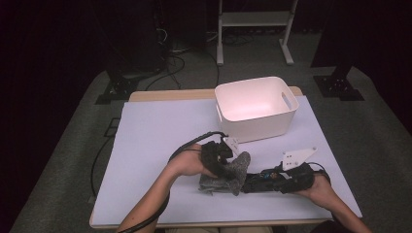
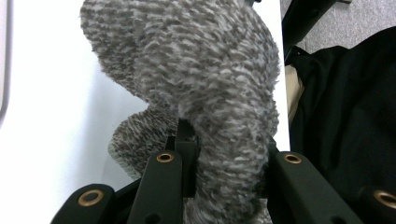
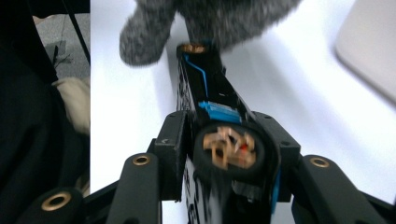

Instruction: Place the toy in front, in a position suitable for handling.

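Left gripper (image 2: 219, 163) pinches a fuzzy grey sock (image 2: 205, 84); right gripper (image 3: 224, 158) clamps a black tool (image 3: 208, 93).
Sock looks light, soft and floppy (likely to sag); best gripped at a bunched fold, as now.

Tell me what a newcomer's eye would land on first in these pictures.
First, the fuzzy grey sock near the front of the white table, pinched in the left gripper, which is shut on it. Next, the long black device clamped in the right gripper, its far tip reaching the sock. Behind them, a white bin stands at the table's far edge.
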The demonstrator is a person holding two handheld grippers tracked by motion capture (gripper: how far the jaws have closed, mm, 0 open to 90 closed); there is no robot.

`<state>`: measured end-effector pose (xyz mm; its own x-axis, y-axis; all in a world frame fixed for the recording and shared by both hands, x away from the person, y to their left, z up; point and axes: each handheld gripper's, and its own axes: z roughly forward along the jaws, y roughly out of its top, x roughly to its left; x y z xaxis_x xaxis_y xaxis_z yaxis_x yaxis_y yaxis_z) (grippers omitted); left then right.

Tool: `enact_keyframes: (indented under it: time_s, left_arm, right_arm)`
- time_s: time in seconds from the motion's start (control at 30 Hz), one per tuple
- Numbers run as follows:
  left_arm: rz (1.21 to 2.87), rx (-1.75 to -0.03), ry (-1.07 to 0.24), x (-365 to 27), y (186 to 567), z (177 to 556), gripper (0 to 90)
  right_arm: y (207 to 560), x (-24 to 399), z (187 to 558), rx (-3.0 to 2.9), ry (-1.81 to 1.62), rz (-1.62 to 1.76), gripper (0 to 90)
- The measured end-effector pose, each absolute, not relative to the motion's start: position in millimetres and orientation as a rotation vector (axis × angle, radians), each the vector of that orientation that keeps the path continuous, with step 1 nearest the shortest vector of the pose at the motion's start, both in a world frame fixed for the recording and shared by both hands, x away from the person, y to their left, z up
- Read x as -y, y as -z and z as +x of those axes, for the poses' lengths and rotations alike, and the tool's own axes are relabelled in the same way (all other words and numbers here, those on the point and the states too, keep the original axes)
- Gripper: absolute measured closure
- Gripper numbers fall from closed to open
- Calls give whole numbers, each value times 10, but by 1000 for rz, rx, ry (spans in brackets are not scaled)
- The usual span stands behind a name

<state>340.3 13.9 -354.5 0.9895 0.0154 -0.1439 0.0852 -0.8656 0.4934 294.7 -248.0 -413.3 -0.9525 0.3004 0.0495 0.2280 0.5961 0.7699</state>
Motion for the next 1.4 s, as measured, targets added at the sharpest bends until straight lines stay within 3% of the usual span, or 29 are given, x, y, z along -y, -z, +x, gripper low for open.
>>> enact_keyframes:
  time_s: [0.33, 0.8, 1.4]
  left_arm:
    - [2636, -54, 194, -35, 3590, 3403, 716]
    - [2646, -85, 198, -184, 3586, 3404, 717]
    - [2665, -218, 121, -805, 3473, 3370, 716]
  right_arm:
    - [4284, 2559, 2941, -2777, -1253, 491, 570]
    - [4308, 2265, 2986, -2821, -1166, 373, 556]
    - [4318, 1231, 3267, -2868, -1217, 142, 555]
